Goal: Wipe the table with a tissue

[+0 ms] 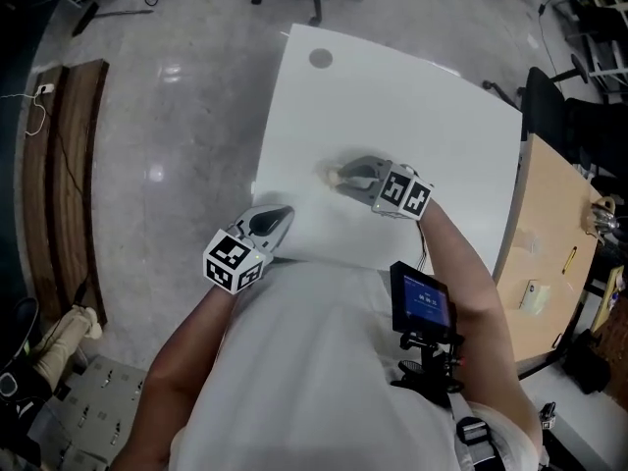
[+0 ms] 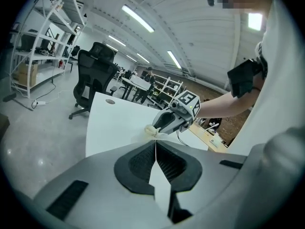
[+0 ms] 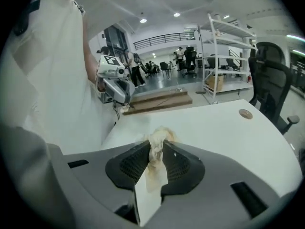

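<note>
Now the right claw (image 1: 340, 177) is clamped on a crumpled, yellow-stained tissue (image 3: 156, 144). The wad sticks out past the claw's tips, low over the middle of the white worktop (image 1: 392, 106); whether it touches the surface cannot be told. The left claw (image 1: 283, 214) hangs by the near worktop edge, its jaws pressed together with nothing between them.
</note>
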The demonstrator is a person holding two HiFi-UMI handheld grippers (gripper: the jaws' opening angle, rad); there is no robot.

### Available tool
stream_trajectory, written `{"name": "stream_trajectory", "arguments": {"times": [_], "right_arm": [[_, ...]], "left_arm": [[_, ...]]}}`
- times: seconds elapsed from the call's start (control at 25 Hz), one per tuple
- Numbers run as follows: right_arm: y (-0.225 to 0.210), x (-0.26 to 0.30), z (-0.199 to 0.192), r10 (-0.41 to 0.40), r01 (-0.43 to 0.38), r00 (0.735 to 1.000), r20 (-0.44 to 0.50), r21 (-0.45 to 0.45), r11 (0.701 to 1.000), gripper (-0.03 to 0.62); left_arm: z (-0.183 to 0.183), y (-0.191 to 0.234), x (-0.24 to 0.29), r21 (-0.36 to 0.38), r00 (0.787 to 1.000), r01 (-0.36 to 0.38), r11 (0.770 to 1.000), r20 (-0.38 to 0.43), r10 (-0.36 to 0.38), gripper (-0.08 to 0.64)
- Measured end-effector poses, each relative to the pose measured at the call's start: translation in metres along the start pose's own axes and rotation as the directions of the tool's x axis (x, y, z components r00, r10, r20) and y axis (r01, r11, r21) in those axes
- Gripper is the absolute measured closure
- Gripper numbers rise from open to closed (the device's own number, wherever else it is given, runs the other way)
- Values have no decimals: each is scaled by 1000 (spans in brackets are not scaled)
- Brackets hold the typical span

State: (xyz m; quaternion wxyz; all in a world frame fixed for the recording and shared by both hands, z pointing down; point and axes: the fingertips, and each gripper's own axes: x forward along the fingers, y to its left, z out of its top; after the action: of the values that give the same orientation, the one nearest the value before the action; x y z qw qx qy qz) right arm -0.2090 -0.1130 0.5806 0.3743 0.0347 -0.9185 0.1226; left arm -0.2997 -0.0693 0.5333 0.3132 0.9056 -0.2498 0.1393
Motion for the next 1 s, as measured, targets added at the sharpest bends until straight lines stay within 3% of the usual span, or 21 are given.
{"name": "stream_trajectory", "arguments": {"times": [0.32,0.48,0.6,0.76,0.88,1.0], "right_arm": [[46,-53,-38,-150,147,988,23,111,983,508],[55,-81,-50,-263,242,960,93,191,951,509],[61,-109,-59,-368,312,912,179,280,908,509],[70,-150,-79,-500,372,823,270,410,833,508],[81,-182,-101,-572,395,763,301,484,781,509],[95,-211,-131,-625,418,720,302,529,738,509]], "left_arm": [[2,-28,29,86,992,121,989,-51,-117,552],[2,-47,45,133,987,148,980,-80,-139,552],[6,-70,50,158,986,154,975,-82,-143,552],[8,-94,61,165,991,127,978,-66,-118,552],[0,-108,71,148,994,95,984,-62,-87,552],[-9,-127,83,149,996,74,986,-56,-66,552]]}}
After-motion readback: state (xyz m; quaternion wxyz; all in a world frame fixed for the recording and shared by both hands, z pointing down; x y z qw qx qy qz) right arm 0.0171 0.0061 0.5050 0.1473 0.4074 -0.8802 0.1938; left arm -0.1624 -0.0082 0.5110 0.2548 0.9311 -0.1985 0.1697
